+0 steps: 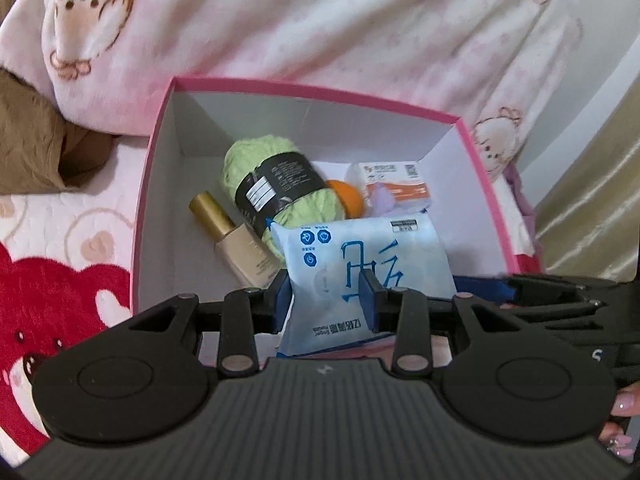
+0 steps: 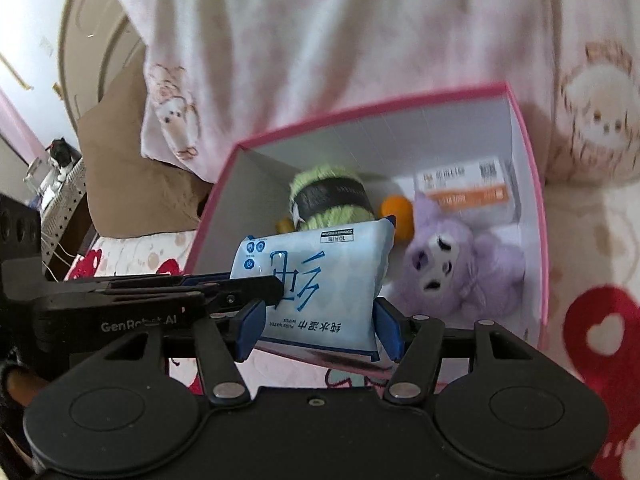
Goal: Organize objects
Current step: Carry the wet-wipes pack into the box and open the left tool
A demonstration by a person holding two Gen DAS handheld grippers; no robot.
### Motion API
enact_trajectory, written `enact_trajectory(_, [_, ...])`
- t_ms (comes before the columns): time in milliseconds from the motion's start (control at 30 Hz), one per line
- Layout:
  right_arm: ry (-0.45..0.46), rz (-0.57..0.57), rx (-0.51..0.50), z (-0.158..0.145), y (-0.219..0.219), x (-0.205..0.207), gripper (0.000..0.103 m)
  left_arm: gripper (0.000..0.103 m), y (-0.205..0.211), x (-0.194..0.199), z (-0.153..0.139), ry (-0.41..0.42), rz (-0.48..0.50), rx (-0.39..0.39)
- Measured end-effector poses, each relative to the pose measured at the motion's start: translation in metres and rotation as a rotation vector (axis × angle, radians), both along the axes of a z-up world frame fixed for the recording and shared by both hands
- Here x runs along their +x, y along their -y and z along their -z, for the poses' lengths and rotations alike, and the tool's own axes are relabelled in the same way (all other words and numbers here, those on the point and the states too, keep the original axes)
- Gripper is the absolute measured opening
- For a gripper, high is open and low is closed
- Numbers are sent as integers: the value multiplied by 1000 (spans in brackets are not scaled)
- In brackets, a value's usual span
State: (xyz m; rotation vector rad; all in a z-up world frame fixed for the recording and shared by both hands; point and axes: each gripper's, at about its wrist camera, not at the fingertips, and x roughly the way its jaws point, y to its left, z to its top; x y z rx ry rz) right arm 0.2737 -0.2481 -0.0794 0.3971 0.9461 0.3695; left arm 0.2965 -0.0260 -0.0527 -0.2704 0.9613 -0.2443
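A light blue wipes pack (image 1: 360, 256) (image 2: 320, 272) hangs over the near edge of an open pink box (image 1: 304, 90) (image 2: 536, 200). My left gripper (image 1: 326, 302) is shut on its lower part. My right gripper (image 2: 320, 332) clamps the same pack across its width, both pads against its edges. In the right wrist view the left gripper (image 2: 276, 286) reaches in from the left. Inside the box lie green yarn (image 1: 276, 184) (image 2: 328, 196), a gold-capped bottle (image 1: 232, 236), an orange ball (image 1: 348, 196) (image 2: 398, 212), a white and orange packet (image 1: 394, 184) (image 2: 464, 184) and a purple plush (image 2: 456, 268).
The box sits on a bed sheet (image 1: 52, 264) printed with red bears. A pink blanket (image 1: 320, 20) is piled behind it, and a brown pillow (image 1: 32, 148) lies to the left. A hand's painted fingernails (image 1: 624, 404) show at the right edge. A cluttered shelf (image 2: 56, 168) stands far left.
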Motion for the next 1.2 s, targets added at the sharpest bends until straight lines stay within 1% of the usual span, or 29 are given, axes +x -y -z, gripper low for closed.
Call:
enact_trajectory(100, [-41,9,36,11,4,4,63,35,1,4,8,-20,-1,0])
enact_trajectory(333, [-94,51,66,27,10,14,59,35,8,11,22,-32,-11,29])
enact_trajectory(567, [-161,103,101,46,6,33,57,35,2,23,39,-75,-70,34])
enact_trajectory(667, [-163,120,102,52,5,36,53,35,-2,27,44,-69,-85,19])
enact_trajectory(867, [-130,161,76,53,6,38,47,35,0,33,46,-16,-91,4])
enact_trajectory(1000, [-106,172,32,52,5,37,44,35,-2,34,48,-21,-89,-20])
enact_trajectory(1100, [-108,154,13,52,5,35,44,35,-1,31,45,-23,-81,7])
enact_trajectory(1200, [-89,137,-44,49,0,33,43,34,4,29,44,-14,-77,33])
